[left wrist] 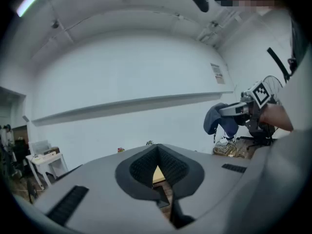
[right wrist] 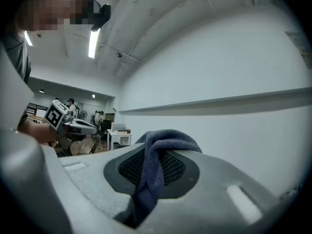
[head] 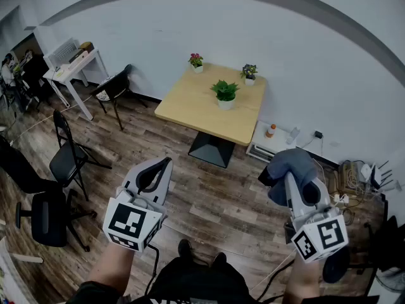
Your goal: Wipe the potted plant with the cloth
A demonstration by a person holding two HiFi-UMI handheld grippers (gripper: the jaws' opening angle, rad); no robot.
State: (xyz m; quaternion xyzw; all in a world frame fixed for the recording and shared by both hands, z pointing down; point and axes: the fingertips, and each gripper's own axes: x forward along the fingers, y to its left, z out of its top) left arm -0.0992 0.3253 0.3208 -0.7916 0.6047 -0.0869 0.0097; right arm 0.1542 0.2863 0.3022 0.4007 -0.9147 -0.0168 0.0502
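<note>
Across the room, on the pale wooden table (head: 183, 109), stands the leafy green potted plant in its white pot (head: 225, 95). The right gripper (head: 291, 181) clamps the limp dark blue cloth (head: 292, 162), which looks soft and light. The plant's leaves look fragile, so bracing the pot seems wise. The left gripper (head: 163, 165) is clenched on nothing.

Wood floor (head: 209, 195), white wall (head: 190, 24), table (head: 190, 103), blk chairs (head: 66, 160).

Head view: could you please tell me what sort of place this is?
Probably an office or workroom: a wooden table with small potted plants, black chairs on wood-look flooring, and a white desk with equipment by the wall.
</note>
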